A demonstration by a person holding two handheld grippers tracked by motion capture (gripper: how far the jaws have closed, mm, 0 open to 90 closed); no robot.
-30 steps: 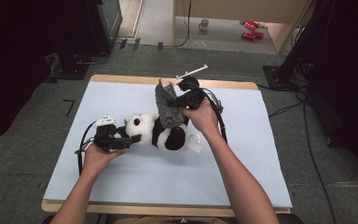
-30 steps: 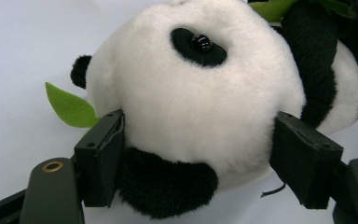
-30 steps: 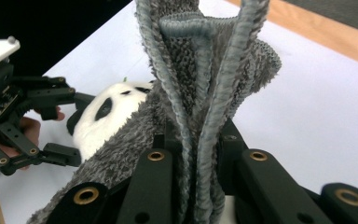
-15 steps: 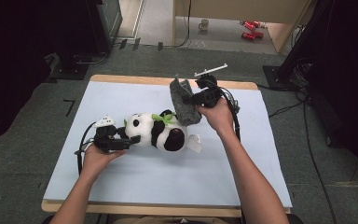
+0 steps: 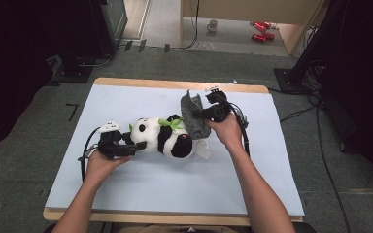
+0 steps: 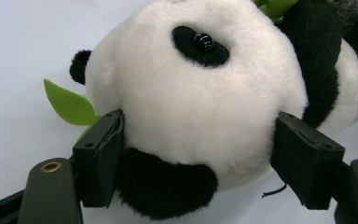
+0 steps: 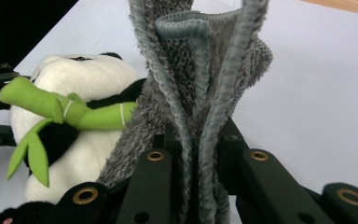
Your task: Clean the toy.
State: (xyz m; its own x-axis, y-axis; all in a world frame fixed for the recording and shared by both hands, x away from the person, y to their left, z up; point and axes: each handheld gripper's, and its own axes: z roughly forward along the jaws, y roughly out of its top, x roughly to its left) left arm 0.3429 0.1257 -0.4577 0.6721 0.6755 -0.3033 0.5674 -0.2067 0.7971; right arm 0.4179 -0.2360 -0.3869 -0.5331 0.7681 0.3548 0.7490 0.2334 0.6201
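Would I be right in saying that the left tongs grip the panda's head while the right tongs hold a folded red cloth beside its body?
Not quite: the cloth is grey, not red, as the right gripper view shows. The rest holds: the left tongs grip the panda's head, and the right tongs hold the folded cloth beside its body.

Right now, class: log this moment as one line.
left gripper: shut on panda head | right gripper: shut on grey cloth | cloth touching panda

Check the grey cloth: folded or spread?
Folded. The cloth is bunched into upright pleats, pinched in the right tool, its lower edge against the panda.
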